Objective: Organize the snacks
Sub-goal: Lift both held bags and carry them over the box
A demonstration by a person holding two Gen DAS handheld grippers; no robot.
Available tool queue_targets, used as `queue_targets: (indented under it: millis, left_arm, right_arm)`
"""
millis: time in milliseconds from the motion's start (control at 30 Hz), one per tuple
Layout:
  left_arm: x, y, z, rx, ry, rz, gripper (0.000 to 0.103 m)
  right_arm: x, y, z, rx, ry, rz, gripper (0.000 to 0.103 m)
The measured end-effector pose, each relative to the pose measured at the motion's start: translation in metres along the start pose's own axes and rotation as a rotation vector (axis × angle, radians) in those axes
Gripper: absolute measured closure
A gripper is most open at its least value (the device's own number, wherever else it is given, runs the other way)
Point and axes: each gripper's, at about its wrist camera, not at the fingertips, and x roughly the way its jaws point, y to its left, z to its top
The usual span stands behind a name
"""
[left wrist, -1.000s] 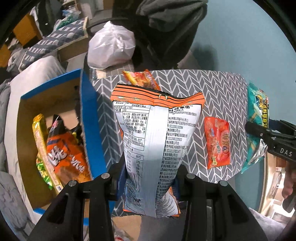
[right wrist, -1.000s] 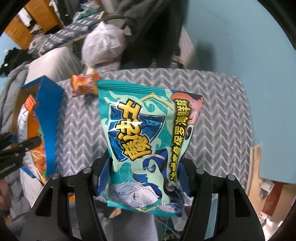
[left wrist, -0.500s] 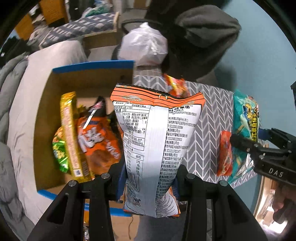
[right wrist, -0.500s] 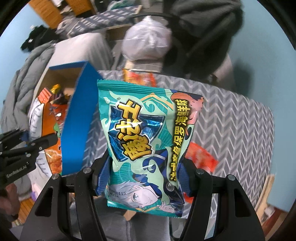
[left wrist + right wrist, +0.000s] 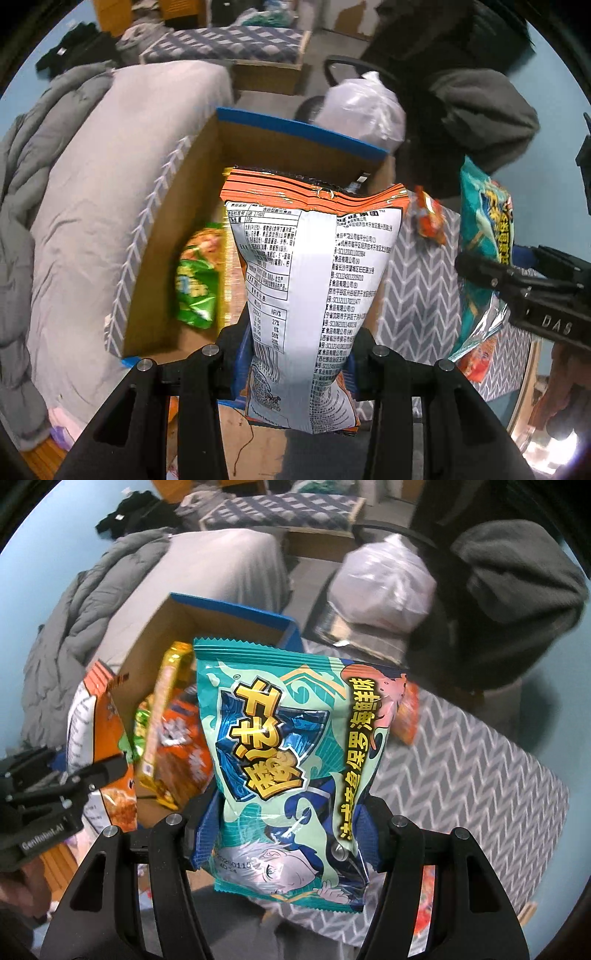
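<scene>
My left gripper [image 5: 299, 354] is shut on an orange-and-white snack bag [image 5: 314, 288], held upright over the open blue-rimmed cardboard box [image 5: 295, 127]. A green bag [image 5: 195, 277] lies inside the box. My right gripper [image 5: 291, 823] is shut on a teal snack bag [image 5: 295, 760], held just right of the box [image 5: 236, 609]. In the right wrist view the box holds a yellow bag [image 5: 166, 709] and an orange bag [image 5: 184, 753], with the left gripper [image 5: 59, 786] at the left. The right gripper [image 5: 517, 291] and its teal bag [image 5: 484, 236] show at the right of the left wrist view.
A grey chevron-patterned table [image 5: 472, 768] lies to the right with a small orange packet [image 5: 428, 218] and a red packet [image 5: 476, 362]. A grey bed [image 5: 92, 221] is left of the box. A white plastic bag [image 5: 362, 110] and a dark chair with clothes [image 5: 472, 99] stand behind.
Both grippers moved left with their bags. The left bag went from above the table to above the box. The right bag moved from over the table to beside the box's right wall.
</scene>
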Motion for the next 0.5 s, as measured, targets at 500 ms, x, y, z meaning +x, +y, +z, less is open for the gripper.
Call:
queue_targets:
  millis: [500]
  left_arm:
    - [0.017, 0.060, 0.014, -0.113, 0.009, 0.057, 0.062]
  right_arm:
    - [0.036, 0.072, 0.061, -0.124, 0.029, 0.032, 0.040]
